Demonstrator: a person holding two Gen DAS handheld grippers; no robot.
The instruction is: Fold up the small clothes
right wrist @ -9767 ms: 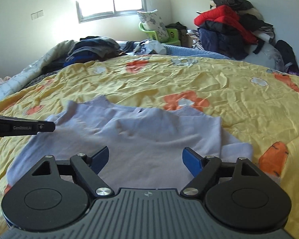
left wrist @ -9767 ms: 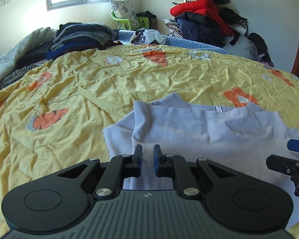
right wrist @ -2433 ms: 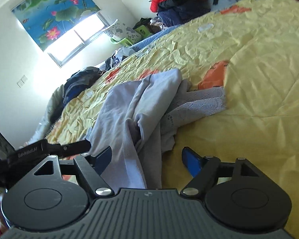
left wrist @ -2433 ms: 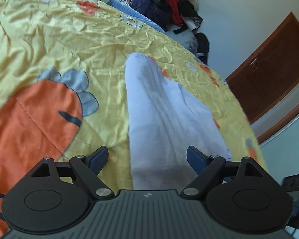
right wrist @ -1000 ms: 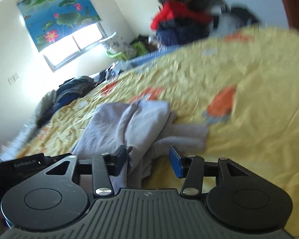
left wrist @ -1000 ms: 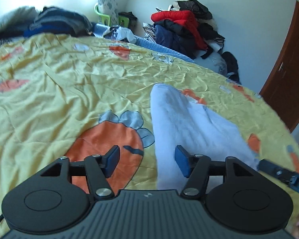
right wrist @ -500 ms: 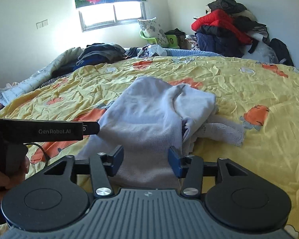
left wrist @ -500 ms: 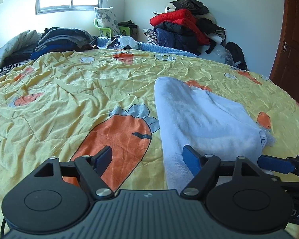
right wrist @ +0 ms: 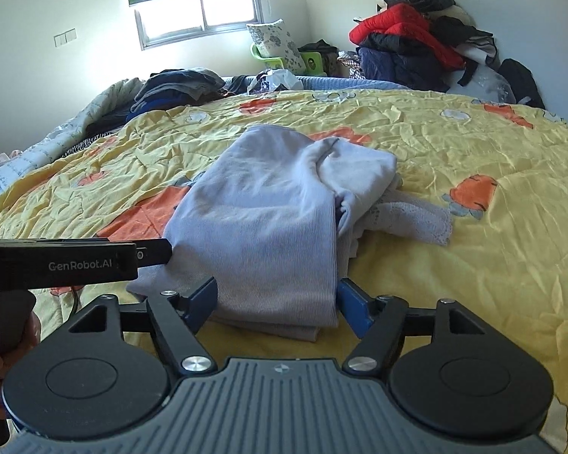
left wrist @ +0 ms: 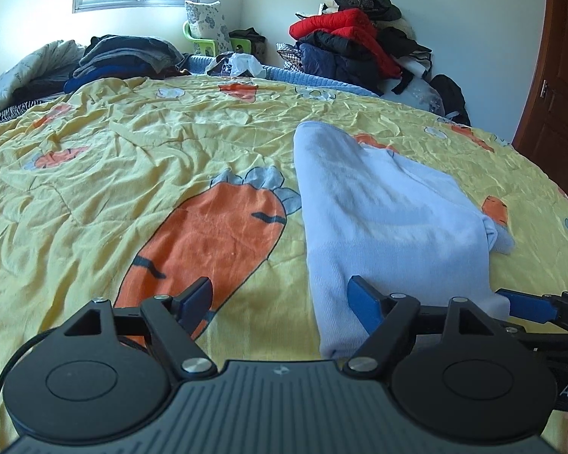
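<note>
1. My left gripper and right gripper have just been opening; both are released, holding nothing.
2. The shirt lies folded lengthwise on the bed, near end between my right jaws.
3. Risk: the loose lace may slip out if I grab only 1 layer.

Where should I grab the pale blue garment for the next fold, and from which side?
Judging by its pose, take the pale blue garment by its near ribbed hem, coming in low from the near edge; the far right end is bunched with a lace piece trailing out.
</note>
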